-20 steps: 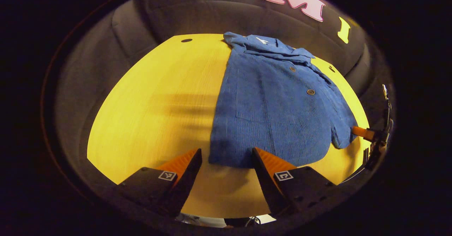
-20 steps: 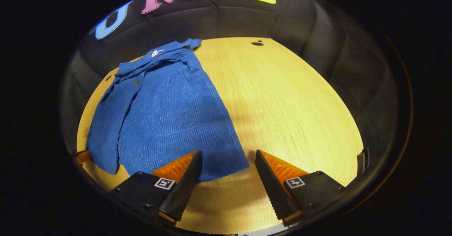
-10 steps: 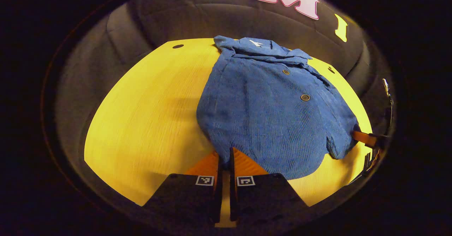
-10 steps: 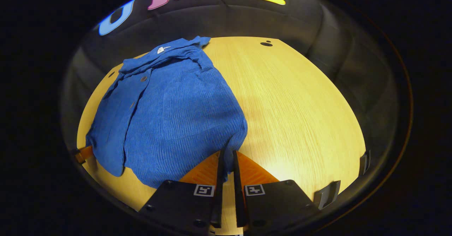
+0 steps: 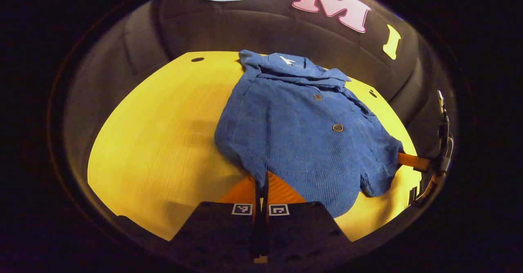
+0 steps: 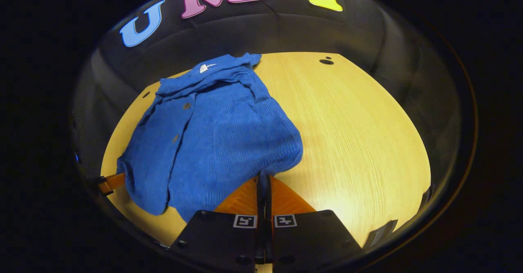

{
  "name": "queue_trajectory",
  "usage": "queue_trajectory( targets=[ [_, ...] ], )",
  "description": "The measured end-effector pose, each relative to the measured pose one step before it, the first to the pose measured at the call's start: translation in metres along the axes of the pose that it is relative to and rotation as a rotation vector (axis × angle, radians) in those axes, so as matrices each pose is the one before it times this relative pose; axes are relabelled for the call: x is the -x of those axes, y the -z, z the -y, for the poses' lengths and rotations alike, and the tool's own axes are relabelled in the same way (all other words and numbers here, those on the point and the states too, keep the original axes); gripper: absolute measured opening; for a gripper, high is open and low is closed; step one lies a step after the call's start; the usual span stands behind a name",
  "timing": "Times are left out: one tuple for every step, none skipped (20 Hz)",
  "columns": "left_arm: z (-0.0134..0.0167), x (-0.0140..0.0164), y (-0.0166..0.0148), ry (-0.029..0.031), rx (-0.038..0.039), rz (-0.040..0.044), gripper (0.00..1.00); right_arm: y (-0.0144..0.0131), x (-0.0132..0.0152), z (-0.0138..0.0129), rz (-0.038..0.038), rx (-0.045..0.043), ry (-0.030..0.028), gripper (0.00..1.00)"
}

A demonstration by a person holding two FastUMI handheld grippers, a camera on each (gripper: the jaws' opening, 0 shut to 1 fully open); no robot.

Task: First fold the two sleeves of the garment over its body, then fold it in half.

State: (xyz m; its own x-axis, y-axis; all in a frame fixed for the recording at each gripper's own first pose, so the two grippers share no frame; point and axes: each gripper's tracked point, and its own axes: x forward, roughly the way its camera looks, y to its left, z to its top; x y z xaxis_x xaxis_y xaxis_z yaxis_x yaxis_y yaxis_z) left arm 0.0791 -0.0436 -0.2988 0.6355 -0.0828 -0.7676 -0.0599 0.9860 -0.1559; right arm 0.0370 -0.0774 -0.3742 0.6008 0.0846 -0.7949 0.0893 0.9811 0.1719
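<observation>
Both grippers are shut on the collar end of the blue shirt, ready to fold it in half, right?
Not the collar end. Each gripper is shut on the hem end of the blue shirt; the collar lies at the far side, as both gripper views show.

Warm overhead light floods the wooden surface [image 5: 163, 134], which glows saturated yellow in the left gripper view and paler tan in the right gripper view, with a soft glare patch near the right. The booth wall stays dim. Fisheye distortion bows the surface's edges; soft shadows lie beside the blue garment [image 6: 220, 134].
</observation>
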Motion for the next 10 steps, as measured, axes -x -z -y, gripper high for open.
queue_trajectory(
  targets=[
    [0.00316,0.00111,-0.01391,0.00657,-0.00631,0.02098,0.00,-0.01339,-0.00073,-0.00429,0.02127,0.00519,-0.00827,0.01],
    [0.00333,0.00293,-0.01448,0.01012,0.00230,0.02439,0.00,-0.01405,-0.00043,-0.00498,0.02599,0.00287,-0.00906,0.01],
    [0.00265,0.00288,-0.01452,0.01076,0.00099,0.02430,0.00,-0.01617,-0.00263,-0.00340,0.02499,0.00063,-0.00978,0.01],
    [0.00013,-0.00160,-0.01688,0.00842,-0.00167,0.02721,0.00,-0.01410,-0.00353,-0.00293,0.02181,0.00174,-0.00743,0.01],
    [0.00169,-0.00320,-0.01722,0.01300,-0.00351,0.02296,0.00,-0.01394,-0.00412,-0.00310,0.02107,-0.00129,-0.00950,0.01],
    [-0.00216,-0.00672,-0.01505,0.00127,-0.00322,0.01887,0.00,-0.01443,-0.00358,-0.00161,0.02348,-0.00189,-0.00837,0.01],
    [-0.00321,-0.00525,-0.01519,-0.00057,-0.00381,0.02071,0.00,-0.01405,-0.00471,0.00009,0.02911,-0.00129,-0.00437,0.01],
    [-0.00361,-0.00619,-0.01401,-0.00457,-0.00641,0.02123,0.00,-0.01592,-0.00728,-0.00250,0.02918,-0.00444,-0.00746,0.01],
    [-0.00359,-0.00715,-0.01384,-0.00292,0.00168,0.02007,0.00,-0.01625,-0.00823,-0.00314,0.03138,-0.00930,-0.00984,0.01],
    [-0.00038,-0.00769,-0.01463,0.00606,0.01409,0.02313,0.00,-0.01668,-0.00842,-0.00332,0.03129,-0.00536,-0.01069,0.01]
  ],
)
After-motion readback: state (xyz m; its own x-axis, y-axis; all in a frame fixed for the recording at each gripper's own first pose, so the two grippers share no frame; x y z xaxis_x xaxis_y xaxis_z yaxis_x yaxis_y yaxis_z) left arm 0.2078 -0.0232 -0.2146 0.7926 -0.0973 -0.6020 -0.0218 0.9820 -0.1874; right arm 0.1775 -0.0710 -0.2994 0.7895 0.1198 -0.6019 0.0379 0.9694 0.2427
